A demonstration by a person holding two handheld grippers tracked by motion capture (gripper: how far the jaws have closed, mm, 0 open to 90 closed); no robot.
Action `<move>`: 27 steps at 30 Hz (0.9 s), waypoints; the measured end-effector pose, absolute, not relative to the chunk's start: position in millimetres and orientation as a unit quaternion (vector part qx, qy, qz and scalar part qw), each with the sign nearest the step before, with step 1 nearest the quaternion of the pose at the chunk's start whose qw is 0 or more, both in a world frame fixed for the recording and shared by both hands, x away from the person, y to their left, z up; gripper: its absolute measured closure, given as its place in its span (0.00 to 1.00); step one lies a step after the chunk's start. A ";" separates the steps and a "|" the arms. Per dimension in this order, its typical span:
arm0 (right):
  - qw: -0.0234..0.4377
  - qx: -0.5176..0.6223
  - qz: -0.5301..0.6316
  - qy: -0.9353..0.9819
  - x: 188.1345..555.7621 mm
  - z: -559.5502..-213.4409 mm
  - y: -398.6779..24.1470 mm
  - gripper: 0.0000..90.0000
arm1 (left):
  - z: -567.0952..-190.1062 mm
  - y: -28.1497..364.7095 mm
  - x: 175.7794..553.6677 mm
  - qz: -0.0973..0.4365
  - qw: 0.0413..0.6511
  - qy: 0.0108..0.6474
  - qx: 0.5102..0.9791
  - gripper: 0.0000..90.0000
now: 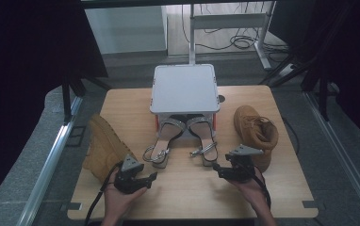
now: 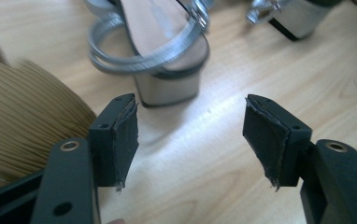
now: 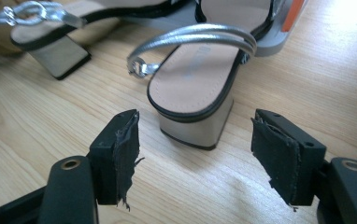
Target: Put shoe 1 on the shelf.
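High view. Sandals: two silver block-heeled ones lie with toes tucked under a grey shoe rack (image 1: 184,89) at mid-table, heels pointing toward the person, so the heels are the easy part to reach. Left sandal (image 1: 161,143) and right sandal (image 1: 205,143) sit side by side, a little apart. A tan boot (image 1: 103,146) lies on its side at the table's left edge; a second tan boot (image 1: 256,132) stands upright at the right. Left gripper (image 1: 151,177) rests in an upturned hand just short of the left sandal's heel; right gripper (image 1: 218,170) is held likewise before the right sandal's heel. Wooden table (image 1: 187,193) bare between them. Each gripper seems matched to its own sandal, likely for drawing them out of the rack or pushing them in.

Left gripper view. Jaws spread wide, nothing between them. The left sandal's heel block (image 2: 167,86) sits just ahead, slightly left of centre, not touched. Ribbed boot sole (image 2: 22,121) close beside the left jaw.

Right gripper view. Jaws again wide and empty, framing the right sandal's heel (image 3: 195,121), which lies near but apart. Ankle strap (image 3: 195,39) arches above the insole. The other sandal's heel (image 3: 57,56) lies farther off, upper left.
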State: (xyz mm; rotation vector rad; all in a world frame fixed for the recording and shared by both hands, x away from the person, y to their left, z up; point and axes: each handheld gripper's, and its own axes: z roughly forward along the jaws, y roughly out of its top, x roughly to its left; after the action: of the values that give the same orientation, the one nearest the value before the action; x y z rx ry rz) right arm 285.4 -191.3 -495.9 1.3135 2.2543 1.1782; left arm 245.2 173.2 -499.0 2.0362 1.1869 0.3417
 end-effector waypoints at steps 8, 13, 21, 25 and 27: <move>0.143 0.450 0.396 0.788 287.2 -505.2 -187.5 0.36 | -514.6 155.8 254.5 0.145 0.346 0.470 0.799 0.40; 0.153 0.445 0.393 0.790 289.9 -509.7 -183.6 0.38 | -518.5 149.3 262.2 0.152 0.329 0.480 0.799 0.40; 0.168 0.430 0.387 0.798 294.6 -516.2 -174.7 0.39 | -520.3 145.0 272.6 0.169 0.328 0.499 0.784 0.43; 0.172 0.424 0.385 0.801 298.2 -519.6 -169.2 0.38 | -520.5 143.2 277.2 0.171 0.331 0.506 0.778 0.46; 0.173 0.423 0.380 0.804 300.6 -521.6 -166.6 0.37 | -520.5 141.6 278.4 0.170 0.333 0.506 0.778 0.45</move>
State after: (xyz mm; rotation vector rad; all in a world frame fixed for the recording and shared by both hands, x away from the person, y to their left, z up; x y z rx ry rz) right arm 300.6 -166.6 -521.6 1.2000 2.2804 1.0783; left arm 278.4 141.6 -520.5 2.0312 1.3211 0.4452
